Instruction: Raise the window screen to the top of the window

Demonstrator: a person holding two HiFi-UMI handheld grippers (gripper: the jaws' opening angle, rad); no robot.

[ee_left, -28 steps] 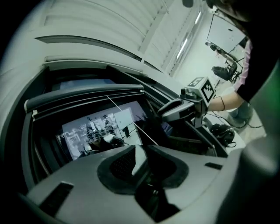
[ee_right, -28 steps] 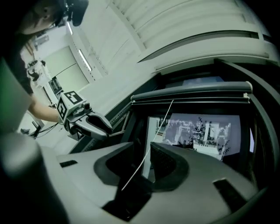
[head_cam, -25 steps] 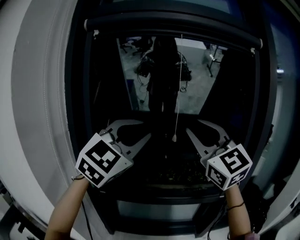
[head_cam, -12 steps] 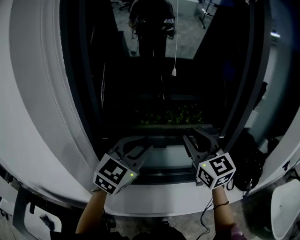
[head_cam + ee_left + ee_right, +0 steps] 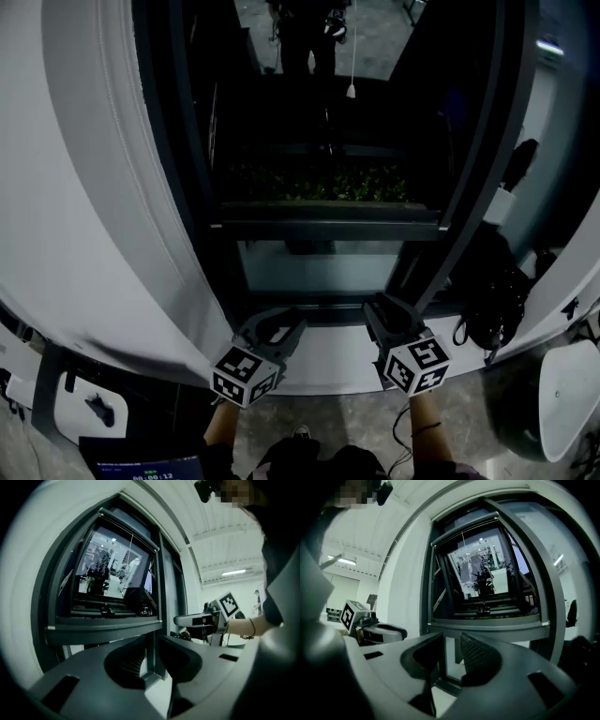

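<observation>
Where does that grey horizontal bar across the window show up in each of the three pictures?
Head view: grey bar in the centre, just above mid-height.
Left gripper view: grey bar left of centre, above the jaws.
Right gripper view: grey bar right of centre, above the jaws.
Shared landmark: the thin pull cord hanging above it.

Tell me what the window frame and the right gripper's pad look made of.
Window frame: likely painted or anodised metal; dark grey, satin sheen, straight crisp edges. Pad on the right gripper: probably rubber or soft plastic; matt black with a fine cross-hatched grip texture. Neither is certain from looks alone.
</observation>
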